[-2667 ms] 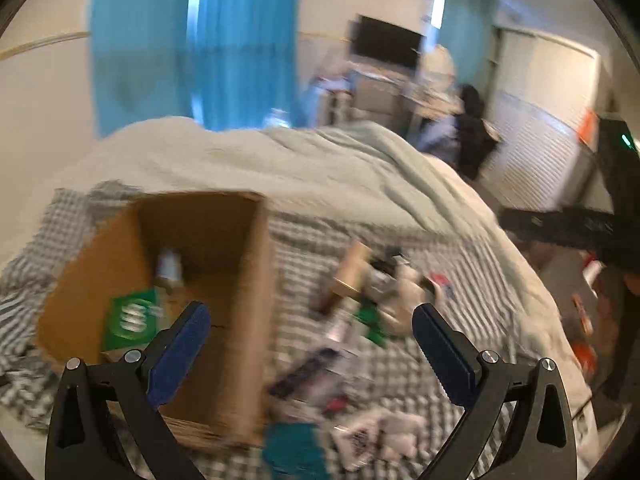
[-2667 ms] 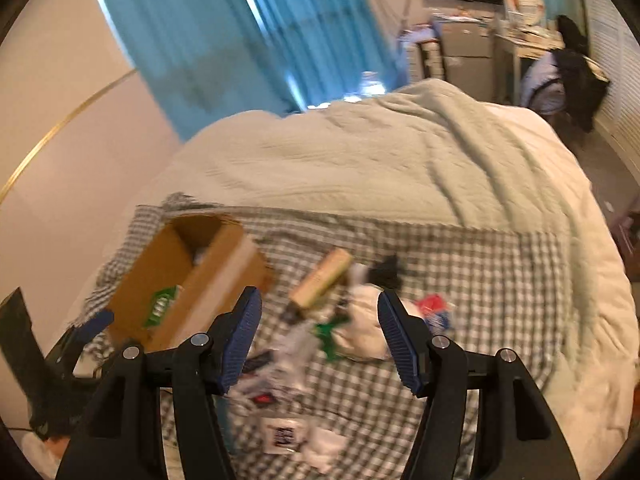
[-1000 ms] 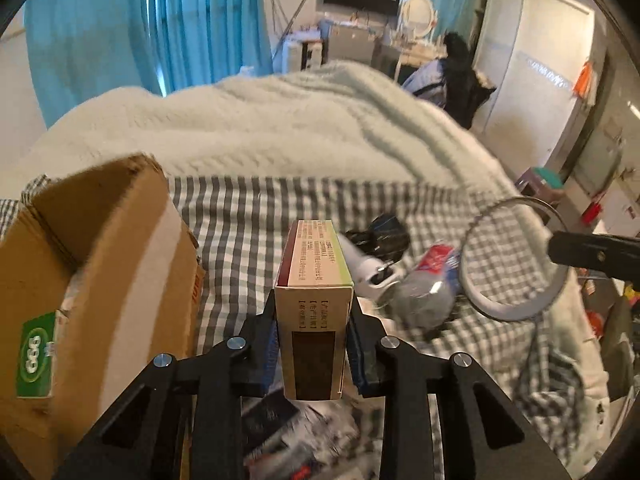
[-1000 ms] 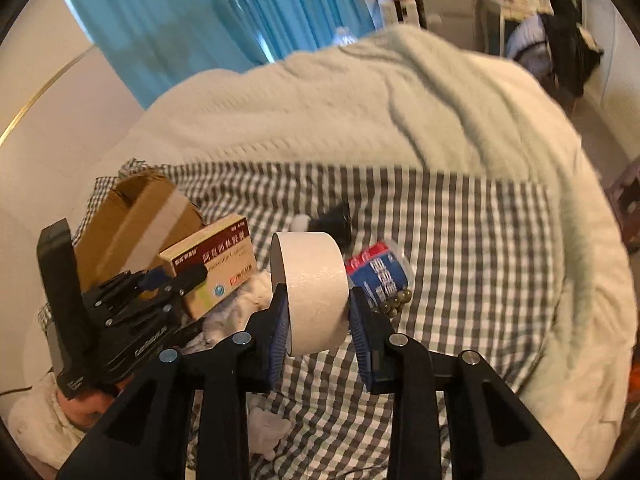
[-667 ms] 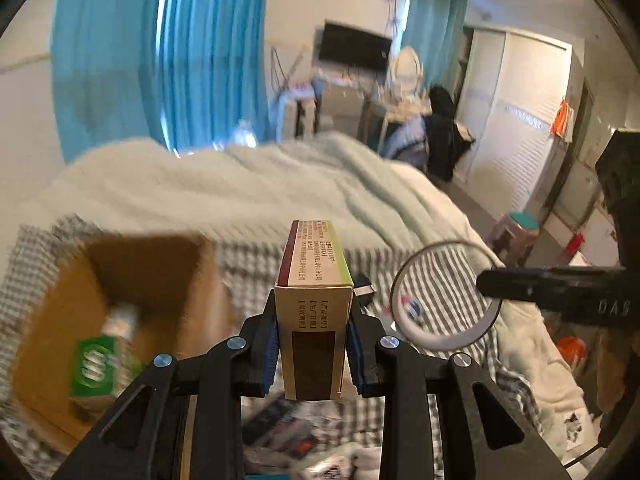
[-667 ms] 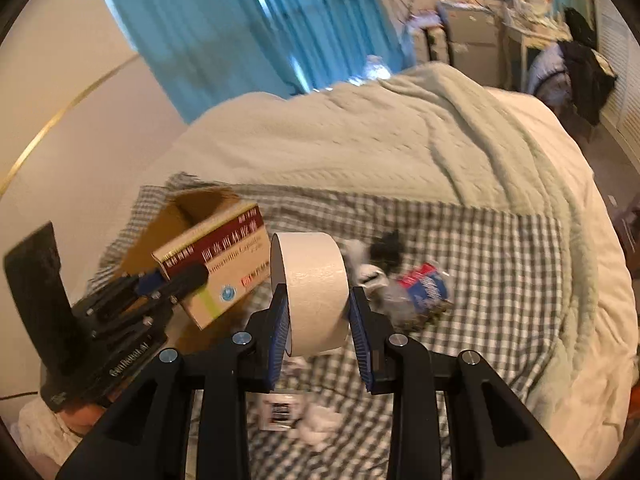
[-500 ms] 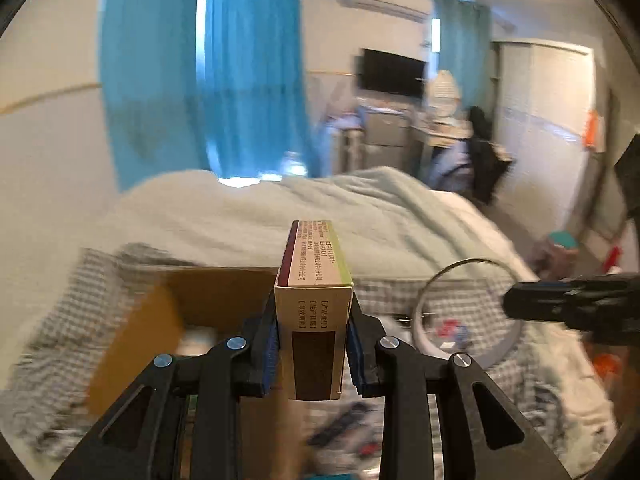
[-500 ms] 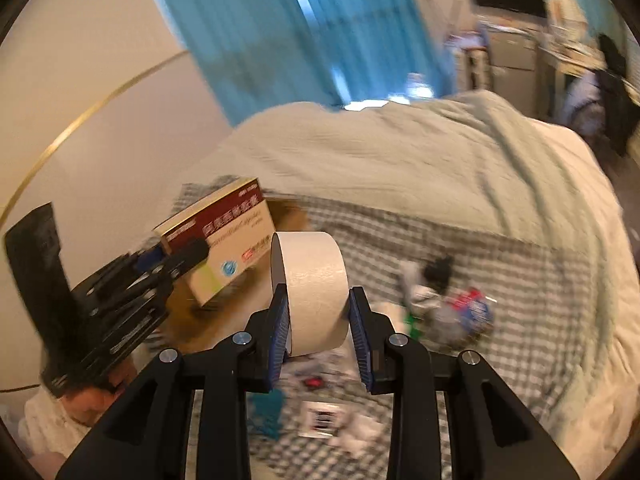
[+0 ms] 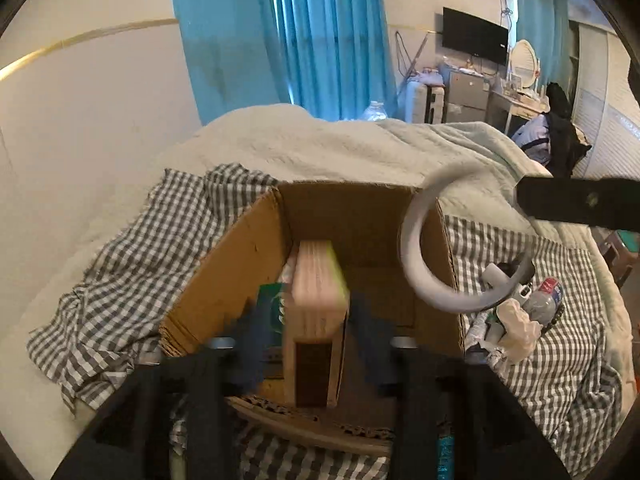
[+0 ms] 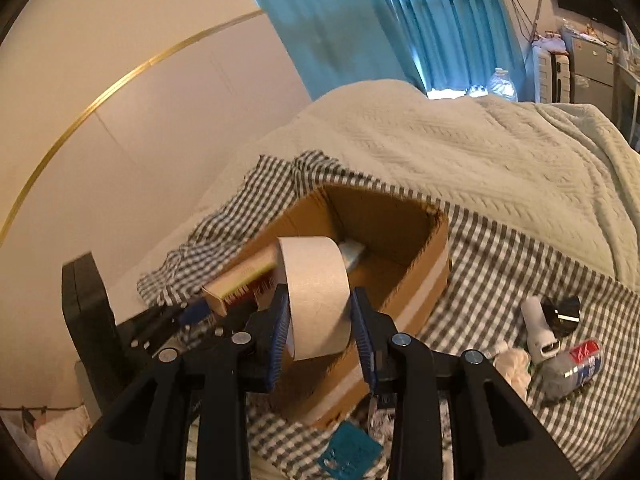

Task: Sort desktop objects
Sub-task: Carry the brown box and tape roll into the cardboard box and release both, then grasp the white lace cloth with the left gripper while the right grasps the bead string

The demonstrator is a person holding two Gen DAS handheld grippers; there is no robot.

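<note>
Cardboard box [image 9: 240, 264] sits on the checked cloth below both tools: our left gripper [image 9: 306, 344] is opening, the medicine carton [image 9: 318, 320] loose between its jaws over the box. Our right gripper [image 10: 320, 334] is opening too, the tape roll [image 10: 316, 296] between its pads above the box, so next we judge both drop, then we return for the clutter [image 10: 560, 344].

Blue curtains [image 9: 320, 36], cream wall [image 9: 92, 112], wall TV [image 9: 475, 41], pale bed blanket [image 10: 460, 148].
</note>
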